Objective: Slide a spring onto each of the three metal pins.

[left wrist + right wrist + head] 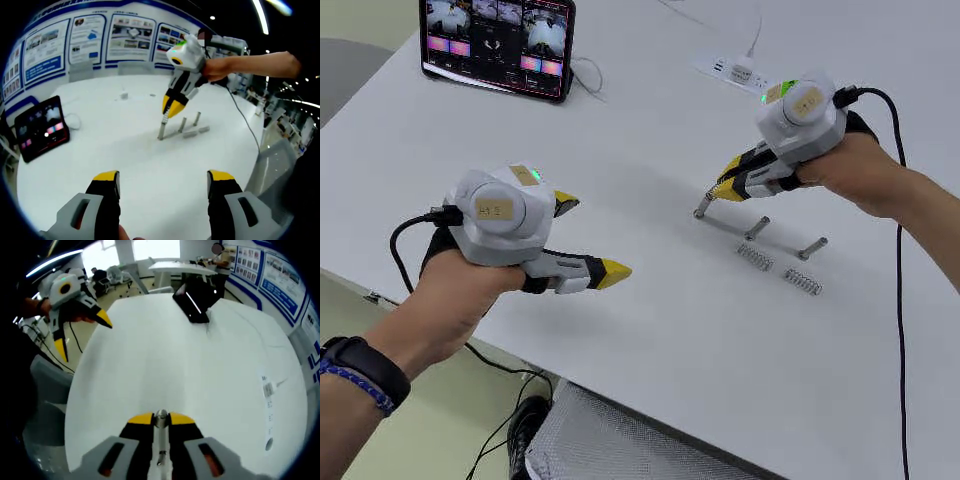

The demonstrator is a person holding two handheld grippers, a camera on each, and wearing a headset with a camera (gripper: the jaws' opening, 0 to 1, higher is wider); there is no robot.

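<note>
Three short metal pins stand in a row on the white table [650,330]: left pin [703,207], middle pin [757,228], right pin [812,248]. Two springs [754,257] [802,281] lie flat just in front of them. My right gripper [723,188] [161,417] is shut on a slim metal piece, seemingly a third spring, whose end meets the top of the left pin [162,131]. My left gripper [590,238] [162,176] hovers open and empty over the table's left side, well apart from the pins.
A tablet [498,45] with a lit screen stands at the back left. A white power strip [740,72] with its cable lies at the back. The table's front edge [500,345] runs close under my left hand, with a mesh surface [620,440] below it.
</note>
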